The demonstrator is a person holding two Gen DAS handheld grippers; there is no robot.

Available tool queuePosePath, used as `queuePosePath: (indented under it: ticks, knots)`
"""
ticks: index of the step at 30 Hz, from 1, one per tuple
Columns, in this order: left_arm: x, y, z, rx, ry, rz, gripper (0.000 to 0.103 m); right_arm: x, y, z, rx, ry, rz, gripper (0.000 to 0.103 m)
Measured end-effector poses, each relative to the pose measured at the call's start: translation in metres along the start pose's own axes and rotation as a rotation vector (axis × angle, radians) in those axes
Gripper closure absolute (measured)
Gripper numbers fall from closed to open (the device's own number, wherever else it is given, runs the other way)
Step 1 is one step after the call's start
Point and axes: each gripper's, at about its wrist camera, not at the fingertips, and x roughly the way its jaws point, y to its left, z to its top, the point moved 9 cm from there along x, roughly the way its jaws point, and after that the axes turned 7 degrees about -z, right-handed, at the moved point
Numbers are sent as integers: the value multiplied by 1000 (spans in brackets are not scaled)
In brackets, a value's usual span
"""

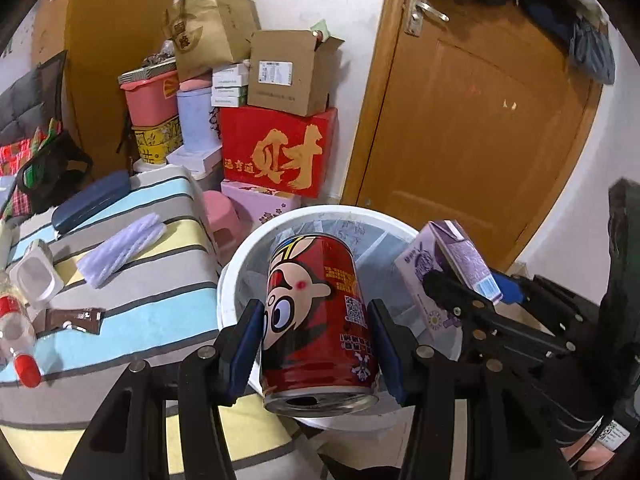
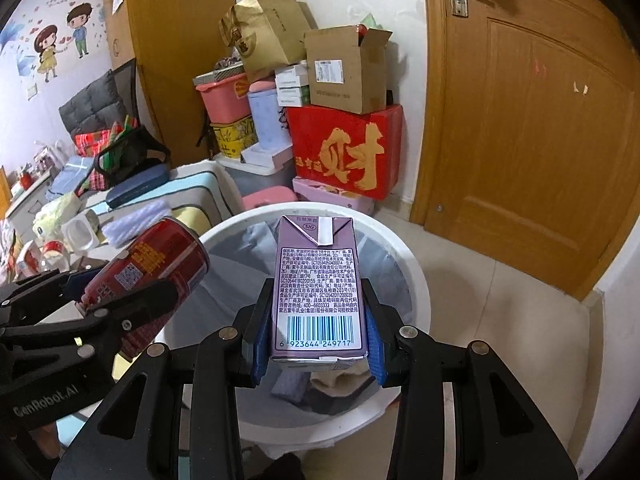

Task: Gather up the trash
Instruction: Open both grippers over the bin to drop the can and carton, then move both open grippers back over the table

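The left gripper point(image 1: 316, 344) has its blue pads point(image 1: 248, 344) pressed on both sides of a red can point(image 1: 316, 320). The jaws are about half open, and the can fills the gap. The can has a cartoon face on it and sits low in the middle of the left view, with its open top facing the camera.

The right gripper point(image 2: 318, 332) squeezes a purple drink carton point(image 2: 318, 280) the same way, blue pads tight on its two sides. The carton stands in the middle of the right view with its barcode facing the camera.

Both things hang over a white bin point(image 2: 404, 256) with a grey bag inside. In the left view the carton shows at the right, just beside the can.

To the left of the bin is a striped blanket point(image 1: 160, 304) with a clear bottle with a red cap point(image 1: 16, 332) and an empty white cup point(image 1: 36, 276) on it.

Behind the bin are stacked boxes, with a big red box point(image 2: 344, 152) among them, and a wooden door point(image 2: 520, 140) at the right.
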Motion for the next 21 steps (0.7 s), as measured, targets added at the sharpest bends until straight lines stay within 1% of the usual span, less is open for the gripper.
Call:
queuePosePath:
  ticks: [3,6,9,12,13,14,16,21]
  knots:
    - [8,2,-2,-18,20,-20,50,8,-2,-2,5,21,2,63]
    - [15,5,-3,-12,37,-13,50,15,-5,-4,10,42,5,63]
    - [18,6,-1,-26,31,-35,49,18,-8,-4,7,58,-3,63]
    - [17,7,0,-23,25,-20,49,18,-10,-5,10,59,-13,63]
    - [17,9,0,-31,28,-24,49,18,-10,-6,10,64,-19,62]
    - [17,9,0,-34,29,-28,49,19,-11,-7,10,64,-23,56]
    - [15,11,-1,-35,29,-22,49,18,-10,-7,1,62,-29,50]
    - [5,16,-3,-38,15,-6,49,15,-12,-7,13,56,-40,50]
